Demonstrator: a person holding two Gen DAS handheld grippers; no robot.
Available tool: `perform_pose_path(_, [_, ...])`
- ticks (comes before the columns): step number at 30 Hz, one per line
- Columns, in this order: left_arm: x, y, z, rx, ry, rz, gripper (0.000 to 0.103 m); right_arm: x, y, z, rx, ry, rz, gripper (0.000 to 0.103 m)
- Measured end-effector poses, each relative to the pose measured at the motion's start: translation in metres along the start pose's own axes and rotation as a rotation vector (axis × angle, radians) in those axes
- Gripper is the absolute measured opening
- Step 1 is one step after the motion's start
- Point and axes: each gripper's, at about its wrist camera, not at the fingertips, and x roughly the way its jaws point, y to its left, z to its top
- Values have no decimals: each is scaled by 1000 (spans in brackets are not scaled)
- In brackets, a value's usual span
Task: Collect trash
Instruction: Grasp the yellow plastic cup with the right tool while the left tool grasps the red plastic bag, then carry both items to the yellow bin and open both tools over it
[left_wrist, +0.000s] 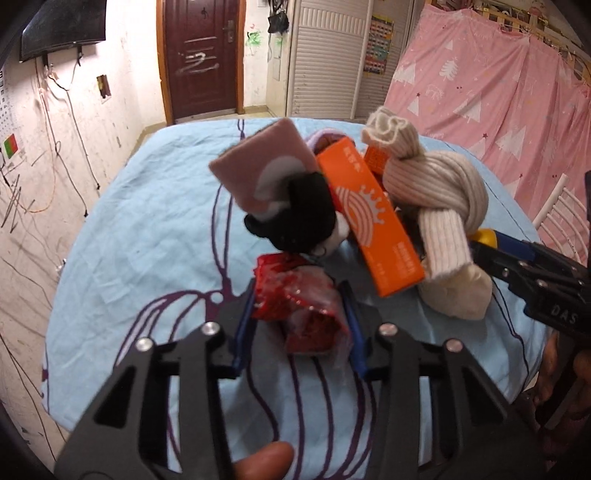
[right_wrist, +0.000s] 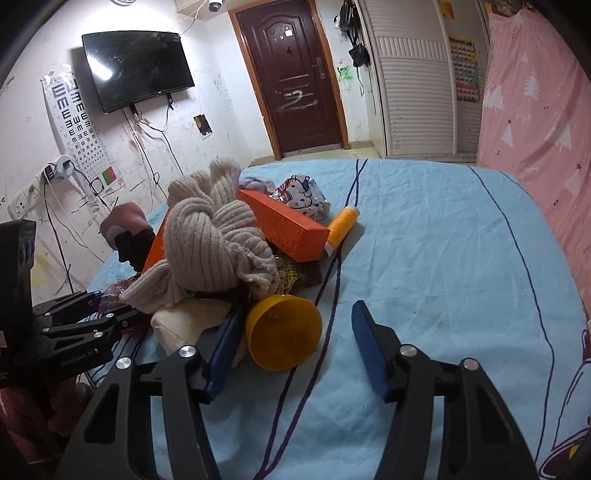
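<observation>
One crumpled red wrapper (left_wrist: 301, 310) gripped between the closed-in fingers of the left claw (left_wrist: 300, 308) at the near edge of the bed (left_wrist: 155, 229), right claw (right_wrist: 299, 332) spread wide and empty, one yellow cup (right_wrist: 282, 326) just beside its left finger, two orange boxes (left_wrist: 369, 218) and one knotted beige knit (right_wrist: 210, 243) heaped behind.

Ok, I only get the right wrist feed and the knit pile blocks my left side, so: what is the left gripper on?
Observer: The left gripper is shut on a crinkled red snack wrapper, with one pad on each side of it.
Operator: Anything right behind that wrapper?
Observer: A black plush toy, leaning against the long orange box.
</observation>
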Motion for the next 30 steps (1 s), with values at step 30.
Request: perform_pose_path(30, [-63,-93,68,197,-140,-200,37,-103,-63,12,58,-260,-125,35])
